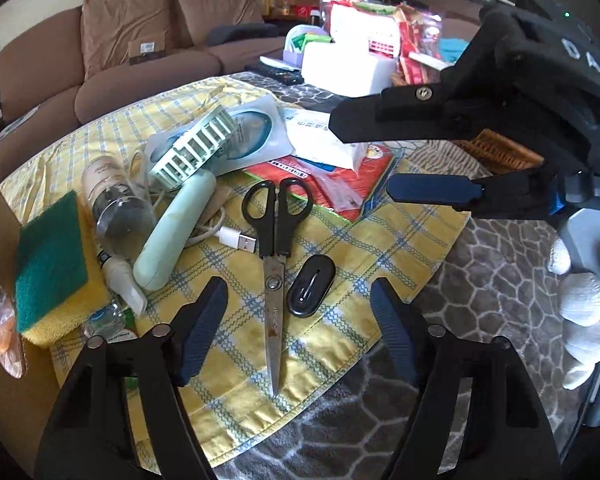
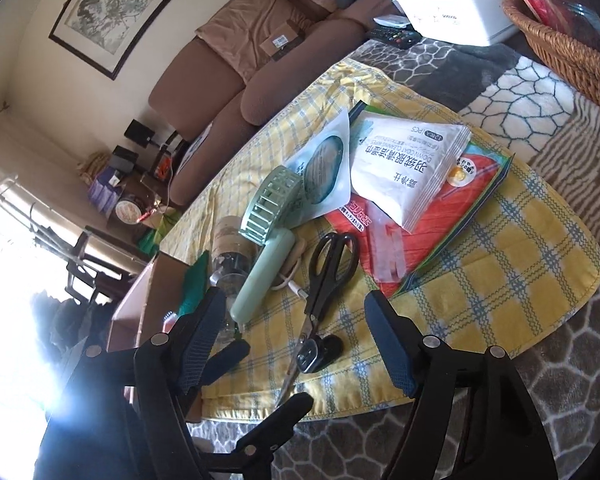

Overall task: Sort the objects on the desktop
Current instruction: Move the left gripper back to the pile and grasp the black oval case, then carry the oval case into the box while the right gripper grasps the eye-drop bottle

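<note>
On a yellow plaid cloth lie black-handled scissors, a small black oval clip, a mint handheld fan, a clear bottle, a white USB cable, a white wipes pack and a red packet. A green-and-yellow sponge rests on a cardboard box at the left. My left gripper is open and empty, just above the scissor blades. My right gripper is open and empty, also seen in the left wrist view above the red packet.
A wicker basket stands at the back right, with a white box and a remote control behind the cloth. A brown sofa runs behind the table. A grey patterned tablecloth surrounds the plaid cloth.
</note>
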A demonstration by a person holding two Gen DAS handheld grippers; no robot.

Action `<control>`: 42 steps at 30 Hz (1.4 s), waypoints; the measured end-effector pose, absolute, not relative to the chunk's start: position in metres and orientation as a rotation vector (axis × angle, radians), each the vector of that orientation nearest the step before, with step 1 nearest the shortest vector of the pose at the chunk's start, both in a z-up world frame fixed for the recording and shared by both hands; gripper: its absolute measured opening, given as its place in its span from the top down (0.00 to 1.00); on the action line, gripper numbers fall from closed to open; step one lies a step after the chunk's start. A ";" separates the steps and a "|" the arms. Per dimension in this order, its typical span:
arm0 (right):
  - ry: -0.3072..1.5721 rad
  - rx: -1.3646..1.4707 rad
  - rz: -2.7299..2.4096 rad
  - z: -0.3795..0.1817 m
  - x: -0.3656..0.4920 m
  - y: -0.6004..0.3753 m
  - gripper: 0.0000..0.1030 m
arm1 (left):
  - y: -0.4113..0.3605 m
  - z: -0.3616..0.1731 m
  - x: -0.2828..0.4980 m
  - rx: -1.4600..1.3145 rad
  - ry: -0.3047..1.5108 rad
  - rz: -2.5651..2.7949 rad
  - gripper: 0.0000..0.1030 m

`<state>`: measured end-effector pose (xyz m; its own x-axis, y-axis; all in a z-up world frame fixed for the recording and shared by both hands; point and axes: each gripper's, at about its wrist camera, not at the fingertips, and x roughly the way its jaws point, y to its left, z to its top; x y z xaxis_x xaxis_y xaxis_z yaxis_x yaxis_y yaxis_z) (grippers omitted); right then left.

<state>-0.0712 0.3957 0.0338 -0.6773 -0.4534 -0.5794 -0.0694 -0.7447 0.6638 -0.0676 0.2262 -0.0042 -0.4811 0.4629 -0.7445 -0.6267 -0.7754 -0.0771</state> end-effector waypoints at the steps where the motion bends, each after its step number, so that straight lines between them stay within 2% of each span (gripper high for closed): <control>1: -0.997 1.123 -2.500 0.036 -0.070 0.397 0.27 | 0.229 -0.006 -0.070 -1.048 0.282 2.236 0.42; 5: -1.013 1.110 -2.495 0.037 -0.068 0.402 0.27 | 0.239 -0.015 -0.077 -1.046 0.297 2.203 0.46; 6: -1.023 1.117 -2.489 0.036 -0.069 0.404 0.27 | 0.241 -0.017 -0.078 -1.050 0.304 2.193 0.53; 8: -1.052 1.128 -2.477 0.032 -0.070 0.406 0.27 | 0.244 -0.020 -0.080 -1.053 0.326 2.202 0.61; 9: -1.060 1.135 -2.473 0.030 -0.070 0.407 0.27 | 0.242 -0.020 -0.084 -1.060 0.309 2.207 0.74; 11: -1.063 1.141 -2.474 0.029 -0.070 0.407 0.27 | 0.235 -0.017 -0.091 -1.070 0.241 2.199 0.81; 16: -1.051 1.139 -2.484 0.031 -0.070 0.405 0.27 | 0.225 -0.003 -0.086 -1.047 0.225 2.215 0.82; 23: -1.034 1.110 -2.481 0.037 -0.072 0.398 0.27 | 0.161 0.094 -0.073 -0.936 0.021 2.249 0.82; 25: -0.973 1.105 -2.483 0.042 -0.075 0.385 0.27 | 0.132 0.121 -0.072 -0.907 0.034 2.299 0.82; 28: -0.786 1.118 -2.503 0.050 -0.080 0.352 0.28 | 0.085 0.146 -0.074 -0.905 0.034 2.374 0.82; 35: -0.394 1.190 -2.503 0.031 -0.095 0.255 0.39 | -0.008 0.151 -0.068 -0.952 -0.002 2.506 0.82; 37: -0.312 1.189 -2.515 0.023 -0.100 0.233 0.51 | -0.026 0.145 -0.065 -0.968 -0.026 2.520 0.82; 39: -0.246 1.209 -2.533 0.013 -0.104 0.217 0.57 | -0.041 0.141 -0.062 -0.979 -0.042 2.527 0.82; 42: -0.196 1.240 -2.543 0.000 -0.111 0.203 0.60 | -0.059 0.136 -0.058 -0.981 -0.055 2.531 0.82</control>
